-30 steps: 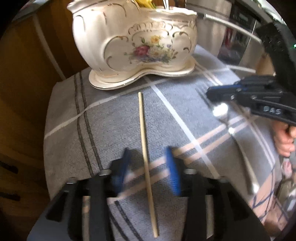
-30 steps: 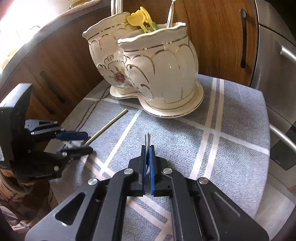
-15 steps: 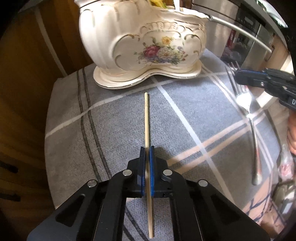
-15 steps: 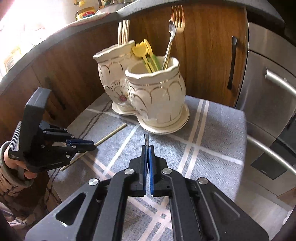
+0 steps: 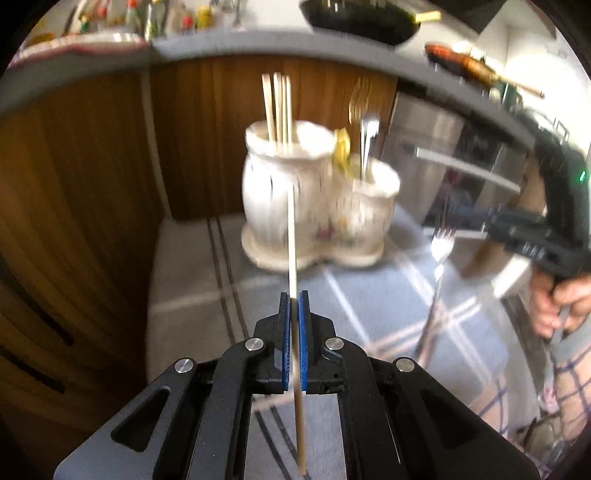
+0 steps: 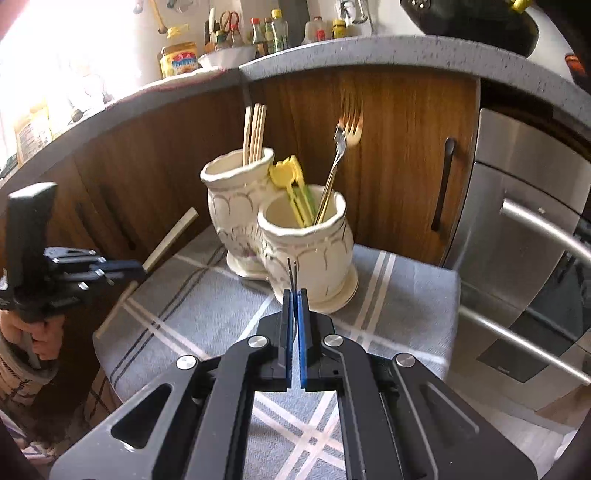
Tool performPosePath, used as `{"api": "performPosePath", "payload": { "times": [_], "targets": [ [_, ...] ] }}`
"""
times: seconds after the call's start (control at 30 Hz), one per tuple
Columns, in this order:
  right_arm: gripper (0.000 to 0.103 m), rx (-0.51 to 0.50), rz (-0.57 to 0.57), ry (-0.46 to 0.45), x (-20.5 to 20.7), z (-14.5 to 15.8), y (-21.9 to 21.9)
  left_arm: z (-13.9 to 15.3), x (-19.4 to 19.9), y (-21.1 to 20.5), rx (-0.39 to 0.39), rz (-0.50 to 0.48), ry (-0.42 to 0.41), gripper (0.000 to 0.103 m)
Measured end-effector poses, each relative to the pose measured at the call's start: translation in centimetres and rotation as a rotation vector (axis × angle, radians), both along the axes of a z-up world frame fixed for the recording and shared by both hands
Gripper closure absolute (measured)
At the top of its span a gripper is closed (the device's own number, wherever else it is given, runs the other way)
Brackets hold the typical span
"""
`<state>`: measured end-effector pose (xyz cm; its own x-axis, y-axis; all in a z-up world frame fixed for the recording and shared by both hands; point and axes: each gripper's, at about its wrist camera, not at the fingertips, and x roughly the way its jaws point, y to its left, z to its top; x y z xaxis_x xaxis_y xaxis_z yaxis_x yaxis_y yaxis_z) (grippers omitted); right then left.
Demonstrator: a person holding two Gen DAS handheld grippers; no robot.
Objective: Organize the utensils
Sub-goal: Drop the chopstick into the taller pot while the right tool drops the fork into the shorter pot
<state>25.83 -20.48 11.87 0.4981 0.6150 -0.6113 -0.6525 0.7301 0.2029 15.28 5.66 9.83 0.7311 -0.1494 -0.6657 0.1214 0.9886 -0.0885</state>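
A cream double-vase utensil holder (image 5: 314, 206) (image 6: 280, 236) stands at the back of the grey checked cloth (image 6: 192, 295). Its taller cup holds several chopsticks (image 6: 255, 133); the shorter cup holds a fork (image 6: 340, 155) and yellow-green picks (image 6: 291, 184). My left gripper (image 5: 293, 295) is shut on a wooden chopstick (image 5: 291, 236), lifted off the cloth and pointing toward the holder; it also shows in the right wrist view (image 6: 170, 236). My right gripper (image 6: 294, 295) is shut on a silver fork, whose tines (image 6: 291, 273) poke past the pads; the whole fork (image 5: 437, 273) hangs in the left wrist view.
Wooden cabinet doors (image 6: 402, 155) stand behind the cloth under a grey countertop (image 6: 369, 51) with jars and bottles. A steel oven with bar handles (image 6: 535, 229) is on the right. A dark pan (image 5: 362, 18) sits on the counter.
My left gripper closed on the chopstick and lifted it off the cloth. My right gripper rose with the fork and pulled back from the holder.
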Motion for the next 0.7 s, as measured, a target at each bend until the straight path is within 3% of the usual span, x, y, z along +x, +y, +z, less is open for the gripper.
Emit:
{"api": "performPosePath", "payload": {
  "times": [0.37,0.7],
  "targets": [
    [0.101,0.016,-0.033,-0.112,0.8,5.3,-0.8,7.6,3.5,-0.1,-0.018,0.018,-0.203,0.099],
    [0.101,-0.003,-0.069,-0.243,4.4,12.0,-0.3,10.3,10.7,0.5,-0.101,0.056,-0.307,0.099]
  ]
}}
